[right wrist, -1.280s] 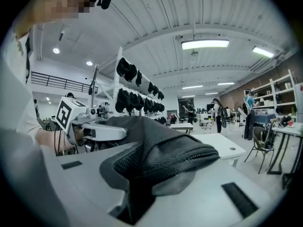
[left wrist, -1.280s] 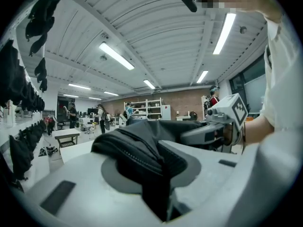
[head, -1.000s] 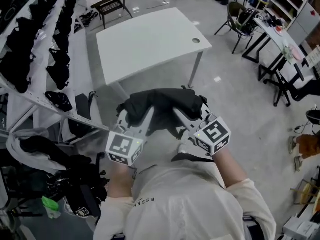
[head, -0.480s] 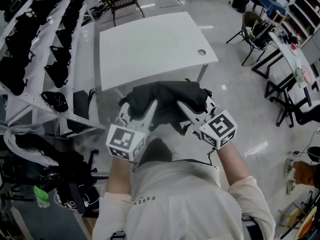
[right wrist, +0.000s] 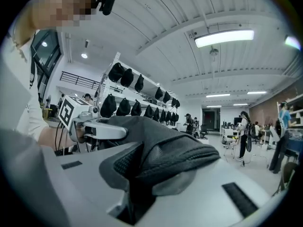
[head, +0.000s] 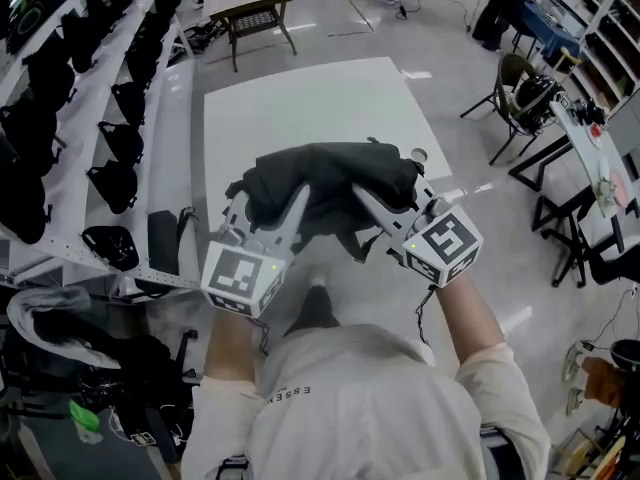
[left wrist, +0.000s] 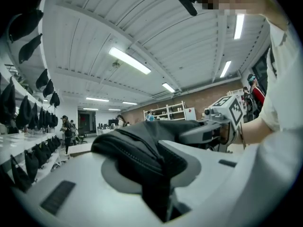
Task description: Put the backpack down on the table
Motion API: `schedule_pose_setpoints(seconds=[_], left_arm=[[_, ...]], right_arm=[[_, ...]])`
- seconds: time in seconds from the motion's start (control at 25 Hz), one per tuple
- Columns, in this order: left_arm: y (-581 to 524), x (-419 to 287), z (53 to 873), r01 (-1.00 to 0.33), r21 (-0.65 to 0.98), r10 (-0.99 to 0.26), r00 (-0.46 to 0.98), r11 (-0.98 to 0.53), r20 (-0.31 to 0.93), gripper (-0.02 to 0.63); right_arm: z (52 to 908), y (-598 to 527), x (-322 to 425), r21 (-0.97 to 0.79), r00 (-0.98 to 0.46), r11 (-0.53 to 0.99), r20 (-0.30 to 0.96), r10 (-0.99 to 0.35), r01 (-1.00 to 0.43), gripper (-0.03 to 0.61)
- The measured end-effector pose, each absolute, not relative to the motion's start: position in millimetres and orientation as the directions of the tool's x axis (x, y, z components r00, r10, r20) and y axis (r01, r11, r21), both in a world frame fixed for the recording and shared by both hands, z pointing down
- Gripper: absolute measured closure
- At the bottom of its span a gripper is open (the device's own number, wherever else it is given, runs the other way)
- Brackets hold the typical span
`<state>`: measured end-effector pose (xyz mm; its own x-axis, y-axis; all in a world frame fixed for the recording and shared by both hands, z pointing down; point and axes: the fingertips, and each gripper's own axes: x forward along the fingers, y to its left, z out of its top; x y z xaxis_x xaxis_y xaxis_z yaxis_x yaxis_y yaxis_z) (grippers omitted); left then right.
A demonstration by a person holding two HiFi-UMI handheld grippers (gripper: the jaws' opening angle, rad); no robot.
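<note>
A black backpack (head: 330, 183) hangs in the air between both grippers, over the near edge of the white table (head: 300, 108). My left gripper (head: 262, 208) is shut on the bag's left side, and black fabric (left wrist: 142, 155) bulges out between its jaws in the left gripper view. My right gripper (head: 385, 203) is shut on the bag's right side, with a fold of mesh fabric (right wrist: 165, 157) pinched between its jaws. Both grippers point level toward the table. The bag hides the fingertips in the head view.
White shelving (head: 120, 98) with several black bags runs along the left of the table. A small wooden stool (head: 250, 8) stands beyond the table's far end. Chairs and a desk (head: 560, 118) stand at the right. People stand far off in the room.
Both grippers have carried the backpack forward and a little up, from short of the table to over its near edge. The grip on the bag is the same.
</note>
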<state>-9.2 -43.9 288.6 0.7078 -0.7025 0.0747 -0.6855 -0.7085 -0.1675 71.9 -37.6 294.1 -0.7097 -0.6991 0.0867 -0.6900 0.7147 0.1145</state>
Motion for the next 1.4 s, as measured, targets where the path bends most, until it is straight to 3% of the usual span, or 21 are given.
schedule_pose_setpoints(seconds=[0.56,1.4], left_arm=[[-262.9,-44.1,243.4,-0.666,-0.262,-0.689,0.725,-0.698,-0.007,0.509],[-496.4,-27.0,280.5,-0.728,-0.216,-0.747,0.665,-0.651,0.012,0.509]], right_arm=[[245.8,-258.0,37.0,0.215,-0.723,0.711,0.029,-0.69,-0.67,0.491],[284.6,-499.3,53.5,0.192,-0.784,0.787,0.112,-0.611,-0.586,0.488]])
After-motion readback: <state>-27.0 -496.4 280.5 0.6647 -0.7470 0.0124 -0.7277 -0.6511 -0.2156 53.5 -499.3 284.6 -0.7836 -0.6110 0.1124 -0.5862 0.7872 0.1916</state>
